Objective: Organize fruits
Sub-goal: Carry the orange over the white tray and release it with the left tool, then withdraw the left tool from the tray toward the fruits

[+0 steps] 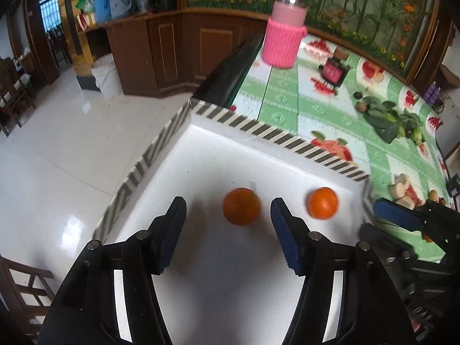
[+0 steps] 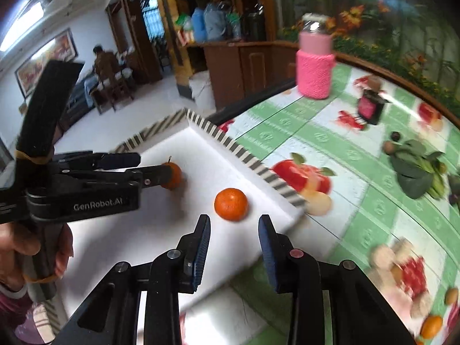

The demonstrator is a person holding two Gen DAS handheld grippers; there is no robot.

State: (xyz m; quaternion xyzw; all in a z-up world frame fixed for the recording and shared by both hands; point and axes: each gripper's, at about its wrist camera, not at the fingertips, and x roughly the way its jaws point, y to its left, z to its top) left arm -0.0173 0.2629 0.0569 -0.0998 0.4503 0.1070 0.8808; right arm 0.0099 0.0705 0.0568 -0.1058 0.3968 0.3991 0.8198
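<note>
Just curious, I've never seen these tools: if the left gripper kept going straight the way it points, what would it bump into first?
Most likely the orange lying in the white tray, just ahead of the open left gripper; exact depth is unclear.

Matt white tray [image 1: 218, 155], knitted pink bottle sleeve [image 1: 283, 43], glossy tablecloth [image 1: 325, 106], dimpled oranges [image 1: 242, 206]

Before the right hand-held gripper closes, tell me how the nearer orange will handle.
The orange looks round and sits loose on the smooth white tray, so it will probably roll if nudged. Its dimpled peel suggests fair grip.
</note>
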